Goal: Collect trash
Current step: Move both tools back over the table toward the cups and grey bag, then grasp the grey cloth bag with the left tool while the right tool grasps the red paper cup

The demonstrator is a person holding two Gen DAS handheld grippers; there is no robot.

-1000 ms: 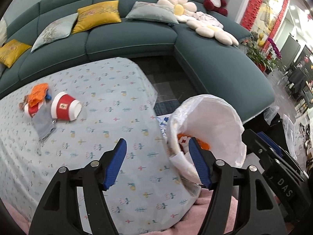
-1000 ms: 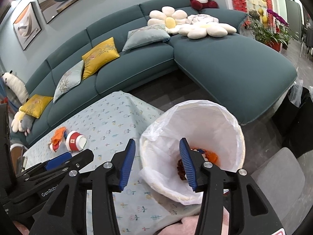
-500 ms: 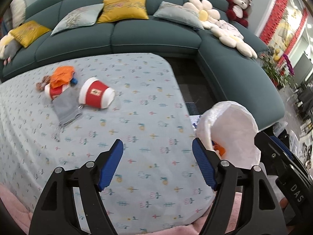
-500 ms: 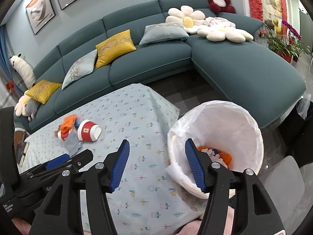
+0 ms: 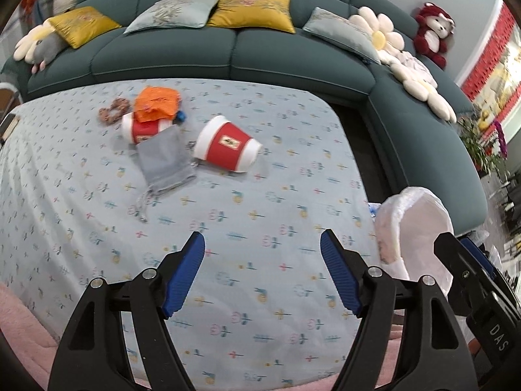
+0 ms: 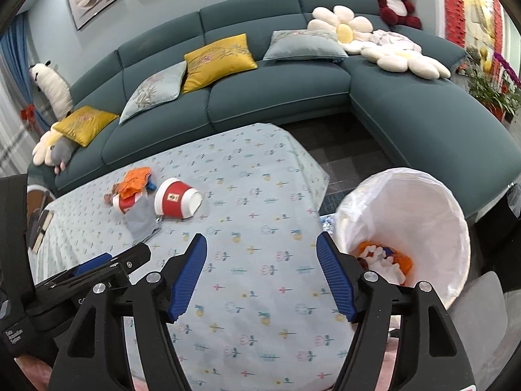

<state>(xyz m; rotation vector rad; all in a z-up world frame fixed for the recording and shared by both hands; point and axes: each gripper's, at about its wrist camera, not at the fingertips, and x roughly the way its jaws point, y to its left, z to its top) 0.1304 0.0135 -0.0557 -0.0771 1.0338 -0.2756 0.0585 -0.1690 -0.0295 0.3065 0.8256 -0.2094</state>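
Note:
A red and white paper cup (image 5: 228, 145) lies on its side on the patterned tablecloth (image 5: 260, 228). Left of it lie a second red cup (image 5: 143, 128), an orange wrapper (image 5: 156, 102), a grey pouch (image 5: 164, 163) and a brown ring-shaped piece (image 5: 110, 114). The same pile shows in the right wrist view, with the cup (image 6: 176, 203) on its right. A bin lined with a white bag (image 6: 410, 228) stands off the table's right edge and holds orange and white trash (image 6: 384, 257). My left gripper (image 5: 262, 273) and right gripper (image 6: 260, 273) are both open and empty above the near table.
A teal corner sofa (image 6: 276, 97) with yellow and grey cushions wraps the far side and the right. A dark floor gap (image 6: 345, 159) lies between table and sofa. A book (image 6: 40, 231) lies at the table's left edge. Plants (image 6: 491, 94) stand far right.
Both grippers have swung left, away from the bin and toward the table. The trash pile has come closer to the middle of both views. The jaws have stayed open.

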